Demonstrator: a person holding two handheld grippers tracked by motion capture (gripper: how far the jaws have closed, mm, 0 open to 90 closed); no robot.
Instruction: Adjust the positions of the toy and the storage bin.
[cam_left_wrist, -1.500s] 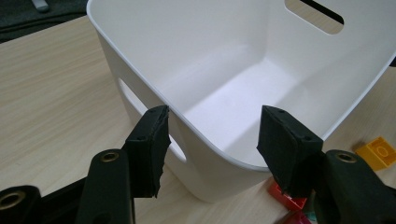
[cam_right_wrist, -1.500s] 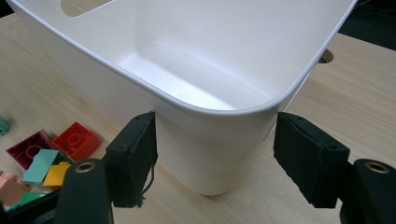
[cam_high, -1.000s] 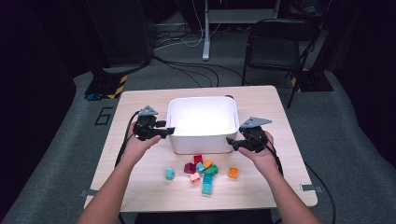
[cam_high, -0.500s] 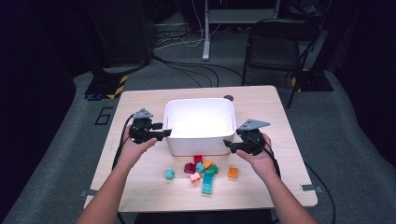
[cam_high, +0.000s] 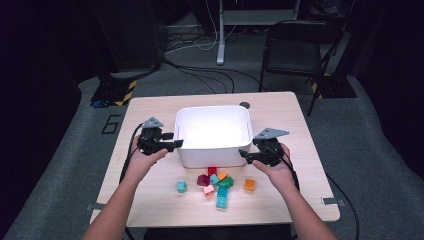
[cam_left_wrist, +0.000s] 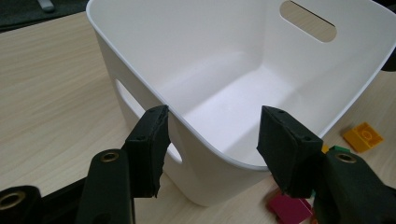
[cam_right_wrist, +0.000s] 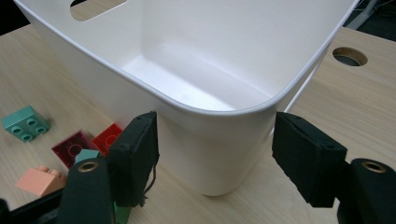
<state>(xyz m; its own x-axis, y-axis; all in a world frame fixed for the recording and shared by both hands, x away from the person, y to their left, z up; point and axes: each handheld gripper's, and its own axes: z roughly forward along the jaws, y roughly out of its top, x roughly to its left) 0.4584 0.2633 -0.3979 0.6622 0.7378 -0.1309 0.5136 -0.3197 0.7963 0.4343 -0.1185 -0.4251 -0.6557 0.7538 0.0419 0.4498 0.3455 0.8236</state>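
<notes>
White plastic bin (cam_high: 213, 135) sits empty between my grippers — left gripper (cam_left_wrist: 212, 140) and right gripper (cam_right_wrist: 215, 154) both gape, jaws apart; coloured toy bricks (cam_high: 218, 183) just beside them remain unloaded.

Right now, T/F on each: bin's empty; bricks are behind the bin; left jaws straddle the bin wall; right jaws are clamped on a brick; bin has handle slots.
1. The white bin is empty: true.
2. The bricks lie behind the bin: false, they lie in front, on the person's side.
3. The left gripper has its jaws straddling the bin wall: true, open, pads not pressing.
4. The right gripper is clamped on a brick: false, its open jaws flank a bin corner.
5. The bin has handle slots: true.
</notes>
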